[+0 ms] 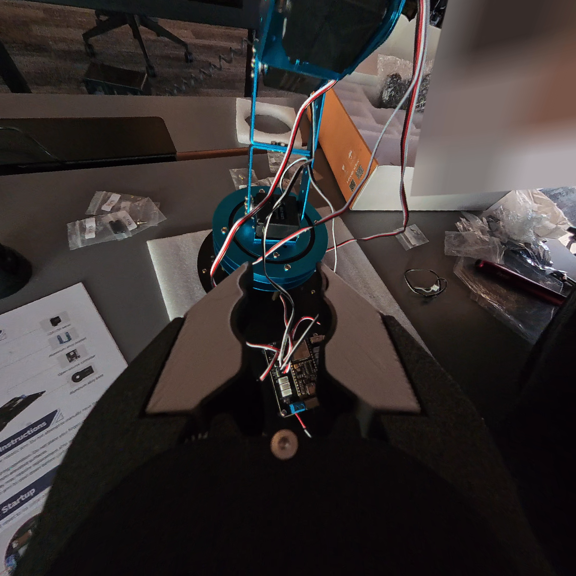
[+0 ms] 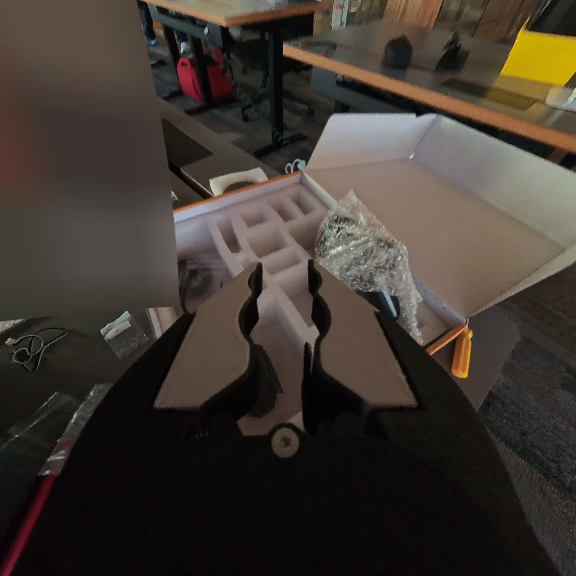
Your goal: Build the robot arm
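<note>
The left gripper point(image 1: 282, 268) gapes wide with nothing between its fingers, above a circuit board point(image 1: 294, 378) half lost in shadow under a tangle of red, white and black wires point(image 1: 288, 339); its tips reach the blue round base point(image 1: 269, 237) of a small arm whose top is cut off by the frame. The right gripper point(image 2: 285, 265) hangs parted and empty over the white foam tray point(image 2: 274, 246) of an open box point(image 2: 436, 199), beside a bubble-wrapped dark bundle point(image 2: 358, 246) whose contents are unclear.

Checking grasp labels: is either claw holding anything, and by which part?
Nothing is held. The left claw stands open before the blue turntable base; the right claw is open over the foam tray.
</note>
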The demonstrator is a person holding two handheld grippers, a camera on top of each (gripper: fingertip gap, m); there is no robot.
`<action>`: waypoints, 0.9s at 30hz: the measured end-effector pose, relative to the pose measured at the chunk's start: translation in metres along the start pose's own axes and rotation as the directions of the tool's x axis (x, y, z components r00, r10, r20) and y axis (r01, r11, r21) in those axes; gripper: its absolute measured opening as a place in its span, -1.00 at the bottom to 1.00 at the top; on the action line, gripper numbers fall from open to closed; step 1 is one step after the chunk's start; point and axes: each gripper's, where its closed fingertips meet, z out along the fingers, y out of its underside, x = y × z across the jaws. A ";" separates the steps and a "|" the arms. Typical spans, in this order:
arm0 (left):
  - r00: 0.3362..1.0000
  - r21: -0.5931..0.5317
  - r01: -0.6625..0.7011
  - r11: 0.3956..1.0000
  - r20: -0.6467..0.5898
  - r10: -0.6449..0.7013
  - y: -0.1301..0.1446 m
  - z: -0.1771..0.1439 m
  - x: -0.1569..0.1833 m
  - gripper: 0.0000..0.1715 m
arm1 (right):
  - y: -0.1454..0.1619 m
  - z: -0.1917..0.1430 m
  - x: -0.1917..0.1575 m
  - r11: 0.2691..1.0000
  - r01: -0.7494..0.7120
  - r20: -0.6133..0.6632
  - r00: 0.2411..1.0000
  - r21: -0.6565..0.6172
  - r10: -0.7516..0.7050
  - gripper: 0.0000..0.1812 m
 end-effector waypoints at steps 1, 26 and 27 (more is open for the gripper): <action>1.000 0.005 0.003 1.000 0.000 -0.003 0.000 -0.002 0.000 -0.56 | -0.004 -0.003 -0.006 1.000 0.008 -0.001 1.000 0.018 -0.008 -0.69; 0.993 -0.143 -0.071 0.987 0.078 0.083 0.168 -0.208 -0.038 -0.57 | 0.067 0.041 -0.342 0.949 -0.252 0.187 0.958 0.188 0.217 -0.79; 0.996 -0.150 -0.062 0.987 0.061 0.072 0.179 -0.212 -0.039 -0.57 | 0.065 0.049 -0.348 0.949 -0.236 0.169 0.964 0.207 0.203 -0.79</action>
